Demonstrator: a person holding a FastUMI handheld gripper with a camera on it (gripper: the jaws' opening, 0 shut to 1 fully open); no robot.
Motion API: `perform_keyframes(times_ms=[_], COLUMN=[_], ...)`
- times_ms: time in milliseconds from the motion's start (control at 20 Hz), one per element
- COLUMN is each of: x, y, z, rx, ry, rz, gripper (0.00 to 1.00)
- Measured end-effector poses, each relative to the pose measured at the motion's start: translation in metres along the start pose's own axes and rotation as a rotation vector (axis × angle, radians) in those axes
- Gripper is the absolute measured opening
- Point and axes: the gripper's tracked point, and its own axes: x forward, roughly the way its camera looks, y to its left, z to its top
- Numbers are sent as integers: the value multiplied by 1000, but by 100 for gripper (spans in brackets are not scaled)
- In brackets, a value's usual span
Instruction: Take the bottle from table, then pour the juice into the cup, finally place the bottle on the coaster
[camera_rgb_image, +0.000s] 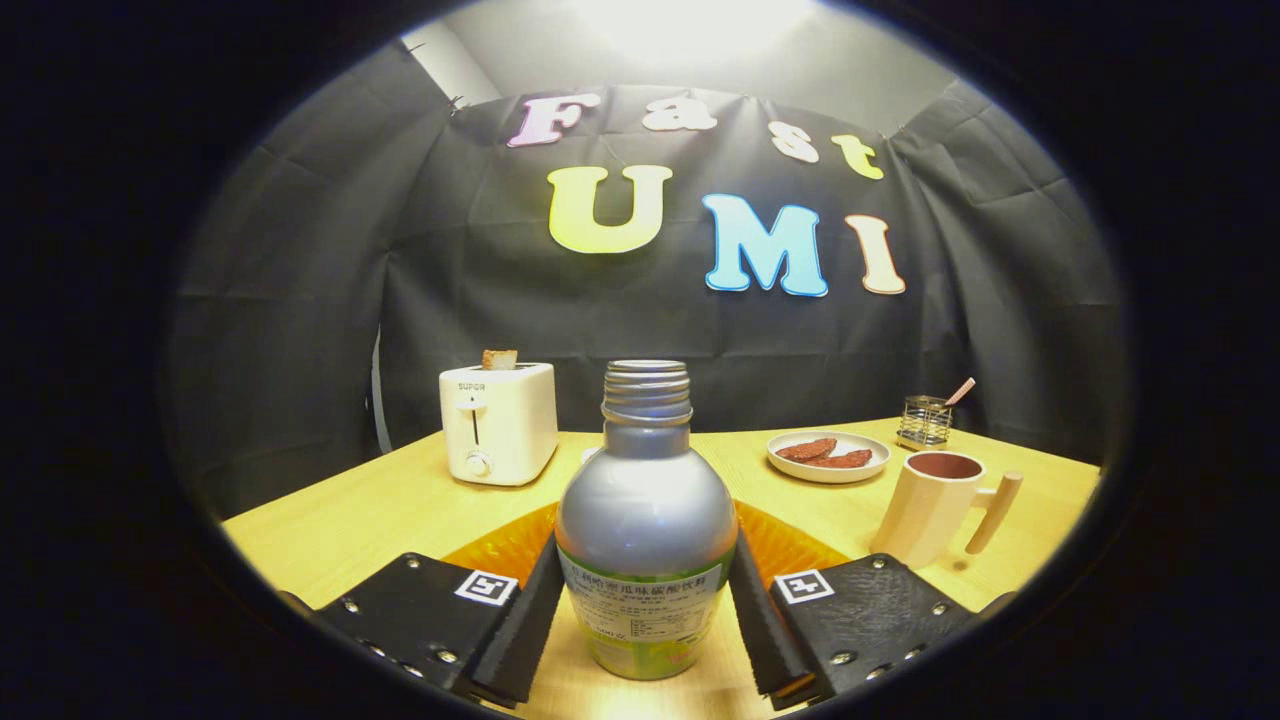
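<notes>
At lower centre the gripper (646, 615) stands narrowed around the upright, capless bottle (646, 530), both fingers pressed against its sides. An orange coaster (500, 548) lies just behind it (partly hidden); the cup (935, 505) stands at right.

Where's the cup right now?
The cup stands on the table, beyond the claw to its right, near the plate.

walls: black cloth (300, 300) | ceiling: pale, bright light (690, 25) overhead | furniture: light wooden table (350, 520)
</notes>
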Motion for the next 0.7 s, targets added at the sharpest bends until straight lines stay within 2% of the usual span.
perform_keyframes(times_ms=[200,700], x=[4,29], y=[-23,-70], z=[18,39], rx=[111,598], ry=[-22,9], rz=[-38,-26], gripper=[78,78])
